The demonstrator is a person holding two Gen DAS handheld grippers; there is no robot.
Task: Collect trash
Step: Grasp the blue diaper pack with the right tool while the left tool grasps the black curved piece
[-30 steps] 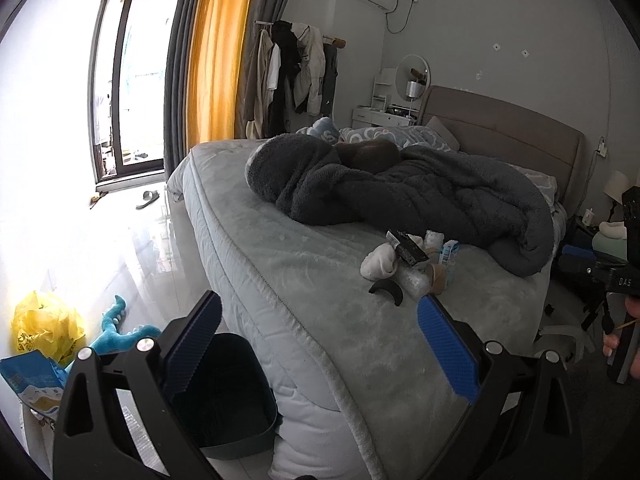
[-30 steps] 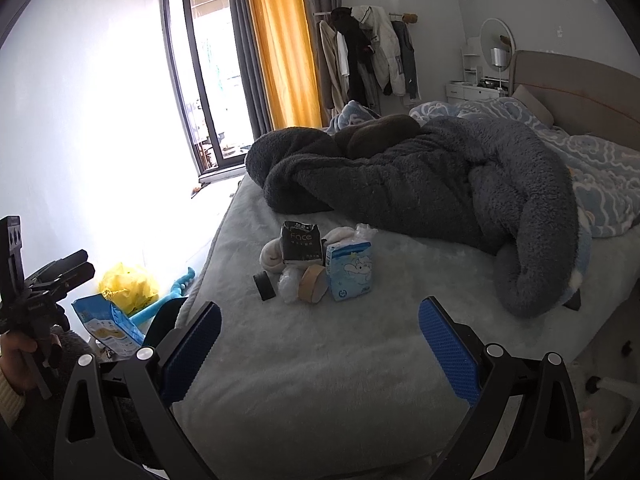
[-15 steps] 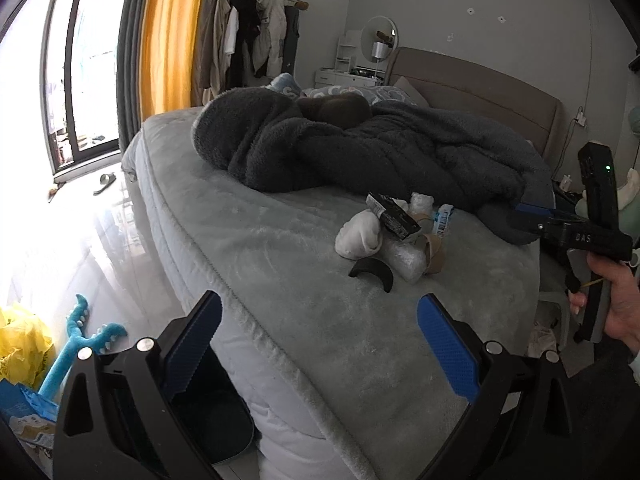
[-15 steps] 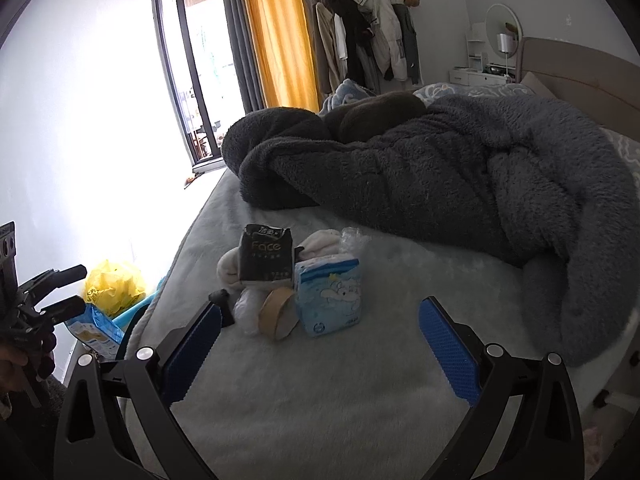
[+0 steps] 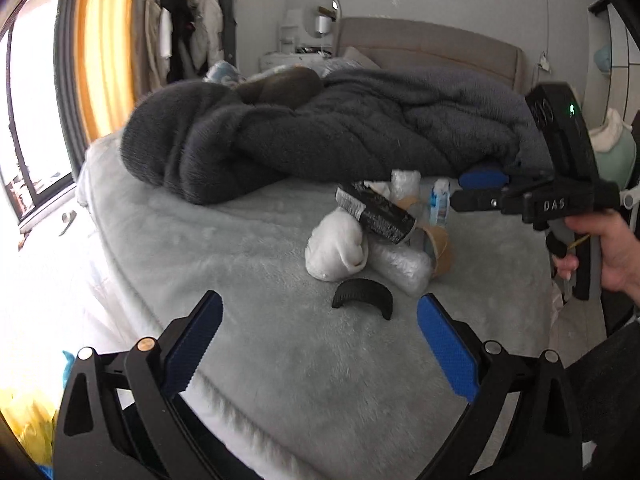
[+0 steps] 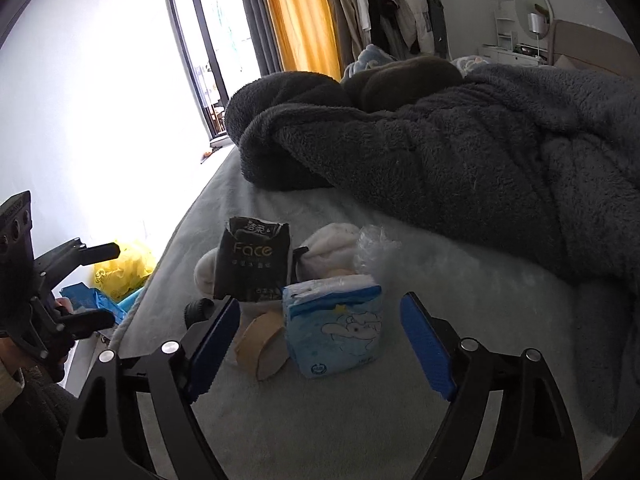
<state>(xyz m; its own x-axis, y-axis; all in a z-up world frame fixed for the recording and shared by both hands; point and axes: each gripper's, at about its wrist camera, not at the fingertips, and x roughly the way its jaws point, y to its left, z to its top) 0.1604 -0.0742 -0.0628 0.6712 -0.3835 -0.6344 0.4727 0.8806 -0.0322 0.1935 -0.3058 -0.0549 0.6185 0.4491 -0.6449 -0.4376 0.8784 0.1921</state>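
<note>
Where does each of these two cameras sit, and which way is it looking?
Left wrist: rides on the left gripper, looking down over the bed at the trash pile; its blue fingers frame the view, and a hand holds the right gripper.
Right wrist: rides on the right gripper, facing the pile from another side; the left gripper shows at the left edge.
Shared: black pack, blue pack, blanket.

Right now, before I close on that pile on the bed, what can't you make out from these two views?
- Black curved piece: clear in the left wrist view; in the right wrist view the right gripper, its jaws just closing with nothing pressed, hides most of it.
- Blue tissue pack: in the left wrist view, mostly behind the black Face packet.
- Bin: in neither view.
- Yellow bag: contents unreadable, overexposed.
</note>
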